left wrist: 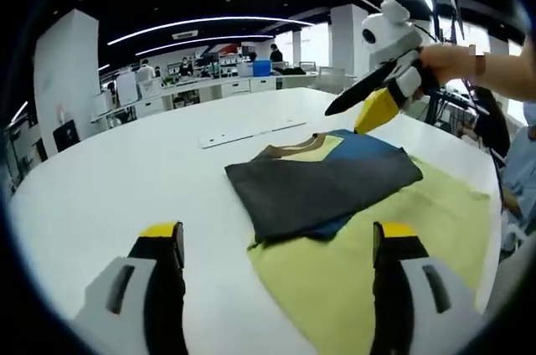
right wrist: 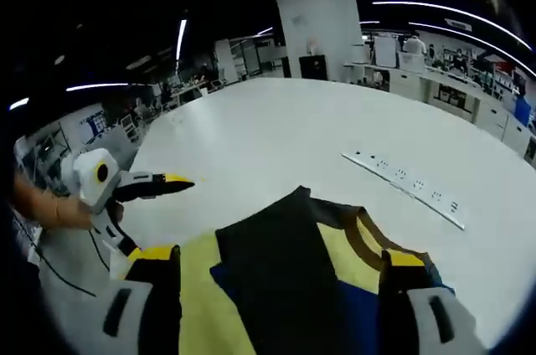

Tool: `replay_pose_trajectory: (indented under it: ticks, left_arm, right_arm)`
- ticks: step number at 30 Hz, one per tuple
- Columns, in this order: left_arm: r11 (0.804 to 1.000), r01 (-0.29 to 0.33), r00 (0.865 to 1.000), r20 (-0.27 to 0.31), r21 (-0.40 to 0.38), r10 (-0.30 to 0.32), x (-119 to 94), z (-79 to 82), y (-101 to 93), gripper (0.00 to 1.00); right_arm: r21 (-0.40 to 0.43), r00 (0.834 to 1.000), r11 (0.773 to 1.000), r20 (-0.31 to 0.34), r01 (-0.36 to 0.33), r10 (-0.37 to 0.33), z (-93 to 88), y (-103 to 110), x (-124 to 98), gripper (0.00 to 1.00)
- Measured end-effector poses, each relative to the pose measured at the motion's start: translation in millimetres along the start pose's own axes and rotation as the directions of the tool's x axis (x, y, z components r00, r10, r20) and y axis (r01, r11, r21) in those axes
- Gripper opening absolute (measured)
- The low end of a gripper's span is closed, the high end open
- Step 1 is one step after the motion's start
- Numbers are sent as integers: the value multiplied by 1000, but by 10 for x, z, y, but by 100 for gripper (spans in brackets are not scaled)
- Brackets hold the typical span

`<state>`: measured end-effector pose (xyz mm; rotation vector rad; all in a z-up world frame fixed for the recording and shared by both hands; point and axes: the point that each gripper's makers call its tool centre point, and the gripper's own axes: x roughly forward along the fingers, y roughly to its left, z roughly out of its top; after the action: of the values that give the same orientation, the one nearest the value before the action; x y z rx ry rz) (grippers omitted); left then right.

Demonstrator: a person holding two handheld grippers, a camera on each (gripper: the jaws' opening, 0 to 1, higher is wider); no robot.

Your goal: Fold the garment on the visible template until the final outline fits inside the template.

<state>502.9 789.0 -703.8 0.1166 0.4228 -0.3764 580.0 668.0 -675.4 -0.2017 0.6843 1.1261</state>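
Garment is sitting partly folded on the white worktop, lying across the far end of a pale yellow template. It's a dark grey, blue and yellow top with a brown neckline, and the grey panel is already flipped over the middle.

Left claw hangs just short of the near edge, jaws spread wide and nothing between them. Right claw is right over the cloth from the other side, jaws also apart and empty as far as I can see. Seen from the left gripper view it's up in the air beyond the garment, held by a hand.

My read: we're between folds, with no grip on anything. The grey corner pokes out past the template's edge onto bare worktop, so I'd guess the next move is pinching that overhanging side and bringing it inward. There's also a white strip lying well off behind it all.
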Motion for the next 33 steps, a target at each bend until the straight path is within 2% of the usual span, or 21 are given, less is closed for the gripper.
replay_pose_trajectory:
  ticks: [8, 16, 23, 29, 33]
  left_arm:
    - [997, 71, 997, 0, 14, -71, -164, 35, -159, 99]
    - [989, 141, 990, -8, 40, -140, -352, 12, -336, 97]
    - [977, 205, 978, -51, 66, -202, -515, -152, -514, 93]
    - [958, 268, 962, -91, 100, -259, -664, -299, -682, 86]
    - [946, 302, 950, -121, 117, -289, -764, -408, -763, 81]
  right_arm:
    - [-9, 999, 999, 0, 38, -38, -335, 141, -472, 99]
    - [42, 999, 998, -4, 43, -43, -785, 286, -826, 99]
    - [92, 1000, 995, 1, 24, -24, -1158, 461, -1029, 99]
    - [95, 999, 995, -16, 41, -40, -1431, 556, -1216, 99]
    - [68, 998, 997, -46, 44, -41, -1605, 636, -1293, 97]
